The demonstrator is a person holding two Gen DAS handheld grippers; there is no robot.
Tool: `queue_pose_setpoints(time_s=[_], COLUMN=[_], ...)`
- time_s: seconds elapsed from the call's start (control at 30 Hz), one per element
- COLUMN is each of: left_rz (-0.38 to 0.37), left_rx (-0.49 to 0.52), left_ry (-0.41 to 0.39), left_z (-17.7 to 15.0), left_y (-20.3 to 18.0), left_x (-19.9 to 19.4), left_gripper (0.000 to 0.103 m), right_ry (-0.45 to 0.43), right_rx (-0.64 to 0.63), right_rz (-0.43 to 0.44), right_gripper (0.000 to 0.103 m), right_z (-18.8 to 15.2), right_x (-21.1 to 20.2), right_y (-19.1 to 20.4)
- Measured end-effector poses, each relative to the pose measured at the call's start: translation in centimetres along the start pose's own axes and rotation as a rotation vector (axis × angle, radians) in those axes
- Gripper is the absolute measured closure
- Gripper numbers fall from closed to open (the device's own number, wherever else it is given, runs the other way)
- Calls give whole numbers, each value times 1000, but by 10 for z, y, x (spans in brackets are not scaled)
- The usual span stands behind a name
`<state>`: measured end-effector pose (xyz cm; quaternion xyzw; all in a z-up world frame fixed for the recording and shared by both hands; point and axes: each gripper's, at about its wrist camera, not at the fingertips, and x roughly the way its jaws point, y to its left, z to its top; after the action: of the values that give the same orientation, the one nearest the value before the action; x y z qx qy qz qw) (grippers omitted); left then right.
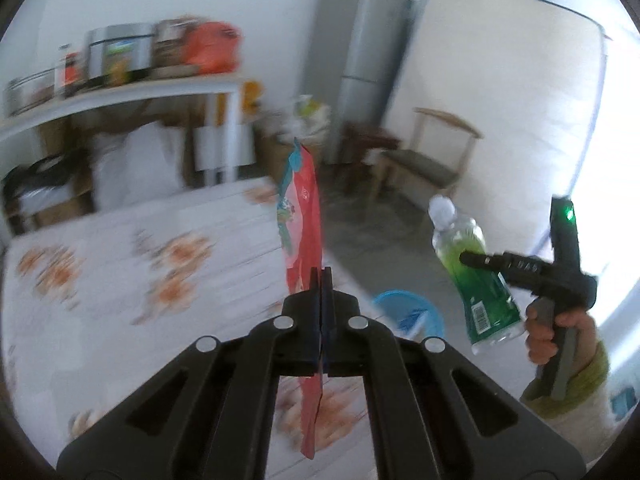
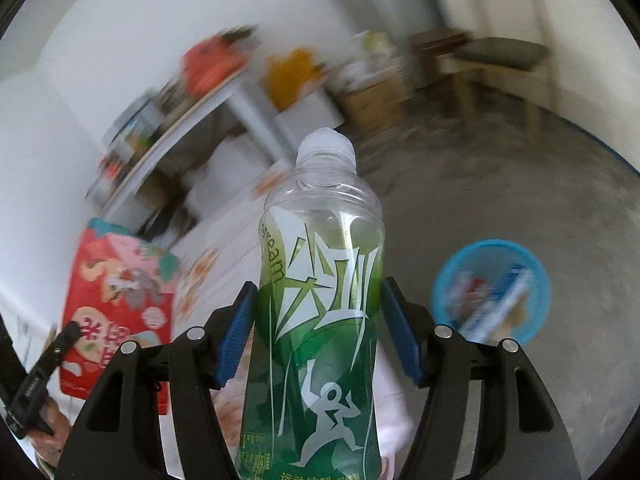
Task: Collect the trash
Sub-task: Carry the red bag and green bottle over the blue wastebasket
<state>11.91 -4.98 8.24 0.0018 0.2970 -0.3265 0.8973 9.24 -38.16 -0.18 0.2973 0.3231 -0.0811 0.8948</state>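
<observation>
Green bottle (image 2: pixel 316 320) between right tool (image 2: pixel 318 328) pads, wrapper (image 1: pixel 302 232) in left tool (image 1: pixel 321 280).

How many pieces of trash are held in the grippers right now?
2. A red snack wrapper is pinched in the left gripper; a green plastic bottle is clamped in the right gripper. More trash lies in the blue bin.

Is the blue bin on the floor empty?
No, the right wrist view shows the blue bin on the floor already holding some packaging, including a blue and white wrapper.
</observation>
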Motion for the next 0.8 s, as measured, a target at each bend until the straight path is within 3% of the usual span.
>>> queue_pose_setpoints(time_s=[0.13,0.3,0.47,0.63,0.8], left_rz=[-152,-308,-309,-273,-305], left_rx=[60,104,220,287,316], left_ry=[30,203,352,484,560], left_z=[31,43,24,-4,-17], left_y=[-42,-94,-141,-170,-196], left_x=[49,145,240,331,385], left_gripper=[103,103,103,103,103], right_ry=[-50,-43,29,89,122], right_rx=[185,363,487,541,578], right_rz=[-103,-183,-209,-210,-214], right_gripper=[42,42,42,42,42], right_z=[0,-18,-38,-48,-53], right_x=[-21,-19,17,52,79], right_y=[-79,-158,-210,-231,-250])
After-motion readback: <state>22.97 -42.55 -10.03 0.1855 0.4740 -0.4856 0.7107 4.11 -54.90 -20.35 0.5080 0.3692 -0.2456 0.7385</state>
